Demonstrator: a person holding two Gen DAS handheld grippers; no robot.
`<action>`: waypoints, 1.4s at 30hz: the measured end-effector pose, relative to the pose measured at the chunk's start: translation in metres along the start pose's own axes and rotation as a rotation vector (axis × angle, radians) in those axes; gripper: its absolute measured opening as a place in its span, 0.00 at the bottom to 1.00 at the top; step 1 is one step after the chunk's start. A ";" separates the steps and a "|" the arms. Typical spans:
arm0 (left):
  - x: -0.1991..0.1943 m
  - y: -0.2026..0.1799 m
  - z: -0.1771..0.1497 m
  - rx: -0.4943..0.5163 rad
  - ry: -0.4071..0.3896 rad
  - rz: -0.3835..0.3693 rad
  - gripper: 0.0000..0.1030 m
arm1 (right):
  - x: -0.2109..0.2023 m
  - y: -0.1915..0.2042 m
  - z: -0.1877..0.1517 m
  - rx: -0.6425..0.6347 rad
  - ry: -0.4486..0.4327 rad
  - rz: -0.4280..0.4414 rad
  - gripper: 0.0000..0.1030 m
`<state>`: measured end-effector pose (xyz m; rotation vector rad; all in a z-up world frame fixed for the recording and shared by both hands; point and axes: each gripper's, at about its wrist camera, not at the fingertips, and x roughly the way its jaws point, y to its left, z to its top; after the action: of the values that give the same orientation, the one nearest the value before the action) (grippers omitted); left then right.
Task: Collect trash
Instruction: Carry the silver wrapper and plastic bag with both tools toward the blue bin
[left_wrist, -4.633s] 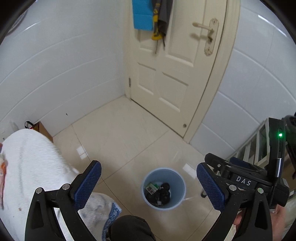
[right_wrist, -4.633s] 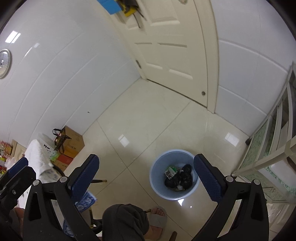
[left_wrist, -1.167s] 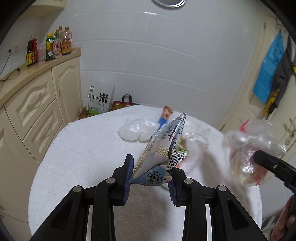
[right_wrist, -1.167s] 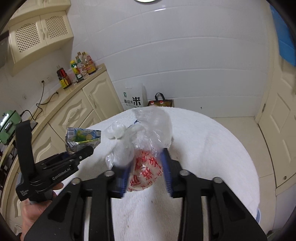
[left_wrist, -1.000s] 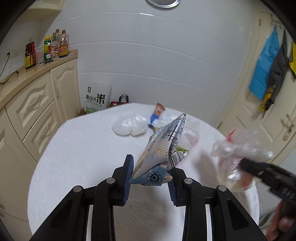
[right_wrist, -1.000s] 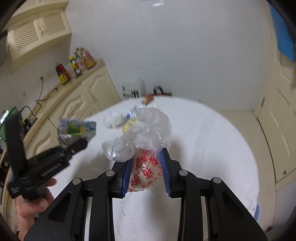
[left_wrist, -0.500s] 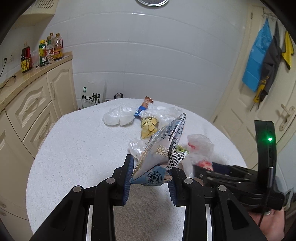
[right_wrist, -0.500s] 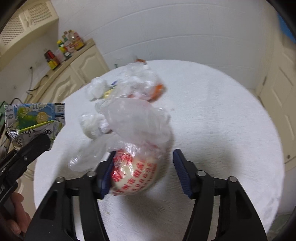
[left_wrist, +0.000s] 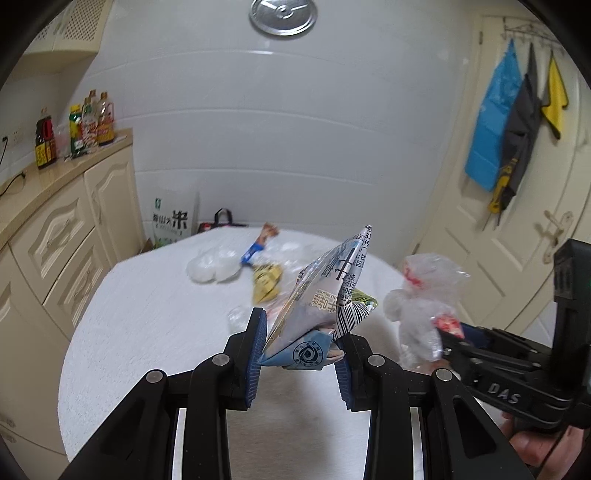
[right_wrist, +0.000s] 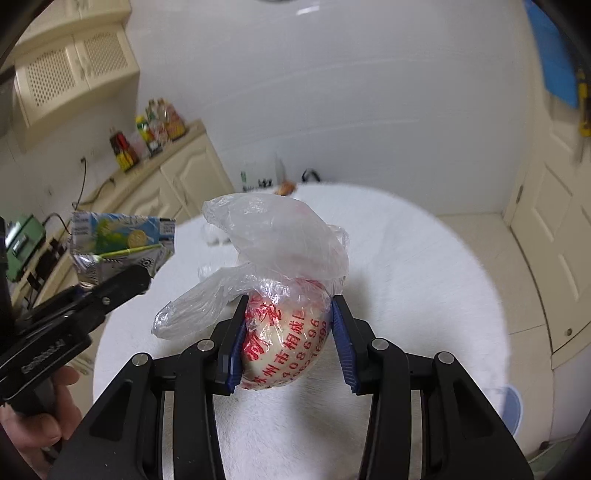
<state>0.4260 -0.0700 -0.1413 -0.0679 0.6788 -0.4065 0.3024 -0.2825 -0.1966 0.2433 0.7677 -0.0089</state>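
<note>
We hold the left tool pinched on a flattened carton, its blue pads pressed against the carton's lower end while the printed upper end sticks up above the round counter with its white cloth. In the right wrist view the same carton shows at the left edge, gripped at the tip of the left tool.

Our right tool is clamped on a clear bag with red lettering; both pads press a rounded, pale lump inside its lower part, and the loose plastic billows above the pads. In the left wrist view this bag hangs at the tip of the right tool, just to the right of the carton and apart from it.

Both items are lifted above the counter. More trash lies toward the far side of the cloth: a white bag, a blue and brown wrapper and a yellow wrapper, close together. A small clear scrap lies near the left pad.

Bottles stand on the cabinet top at the left. Cloths hang on the door at the right.
</note>
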 end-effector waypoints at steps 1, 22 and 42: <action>-0.005 -0.007 0.000 0.004 -0.009 -0.006 0.30 | -0.007 -0.001 0.001 0.004 -0.011 0.000 0.41; -0.065 -0.148 0.012 0.176 -0.086 -0.188 0.30 | -0.169 -0.103 -0.005 0.168 -0.276 -0.174 0.41; 0.064 -0.284 0.034 0.342 0.129 -0.422 0.30 | -0.225 -0.258 -0.080 0.463 -0.263 -0.406 0.41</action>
<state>0.3948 -0.3581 -0.0992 0.1431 0.7131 -0.9335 0.0604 -0.5332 -0.1525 0.5110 0.5328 -0.5977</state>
